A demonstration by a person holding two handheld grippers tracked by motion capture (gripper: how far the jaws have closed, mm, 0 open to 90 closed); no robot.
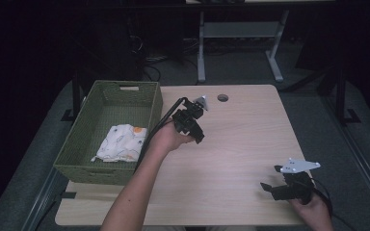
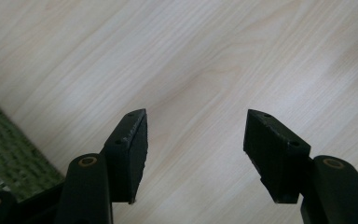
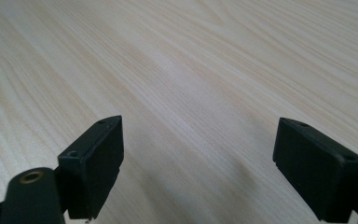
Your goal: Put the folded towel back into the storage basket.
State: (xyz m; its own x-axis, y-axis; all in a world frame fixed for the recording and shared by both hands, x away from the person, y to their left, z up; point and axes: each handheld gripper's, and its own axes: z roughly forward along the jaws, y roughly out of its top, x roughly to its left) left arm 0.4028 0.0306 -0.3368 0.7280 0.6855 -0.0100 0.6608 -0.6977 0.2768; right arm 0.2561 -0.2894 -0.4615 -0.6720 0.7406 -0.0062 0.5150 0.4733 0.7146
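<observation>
My left gripper hovers over the middle of the light wooden table, just right of a green woven basket. Its jaws stand open with nothing between them, and bare wood lies under the left gripper in its own view. A folded white cloth with an orange print lies inside the basket. Near the table's front right corner rests my right gripper, pointing left. The right gripper is open wide over bare table in its own view, with nothing between its jaws.
The basket's green wall shows at the lower left of the left gripper view. A round cable hole sits near the table's far edge. Desk legs and dark equipment stand on the floor beyond.
</observation>
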